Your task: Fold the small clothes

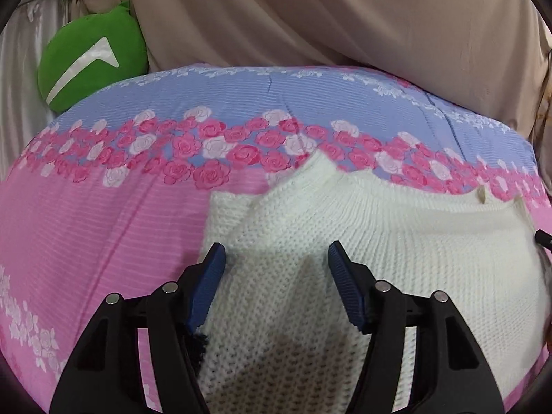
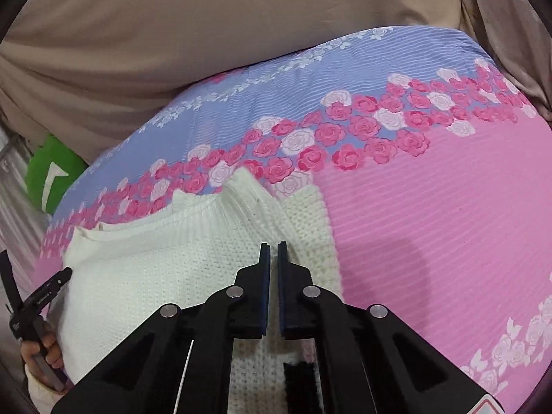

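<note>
A small white knitted sweater (image 1: 396,241) lies on the pink and blue flowered bed cover (image 1: 103,214), its ribbed neck turned away from me. One side is folded in over the body. My left gripper (image 1: 276,255) is open, its blue pads spread above the folded knit near the sweater's left edge. In the right wrist view the sweater (image 2: 155,269) lies at lower left. My right gripper (image 2: 273,252) has its jaws almost together just above the sweater's right folded edge; nothing shows between them. The left gripper's body and the hand holding it (image 2: 38,310) show at far left.
A green plush cushion (image 1: 89,58) sits at the bed's far left corner, also in the right wrist view (image 2: 51,172). A beige draped cloth (image 1: 345,17) hangs behind the bed. Open pink cover (image 2: 448,241) lies right of the sweater.
</note>
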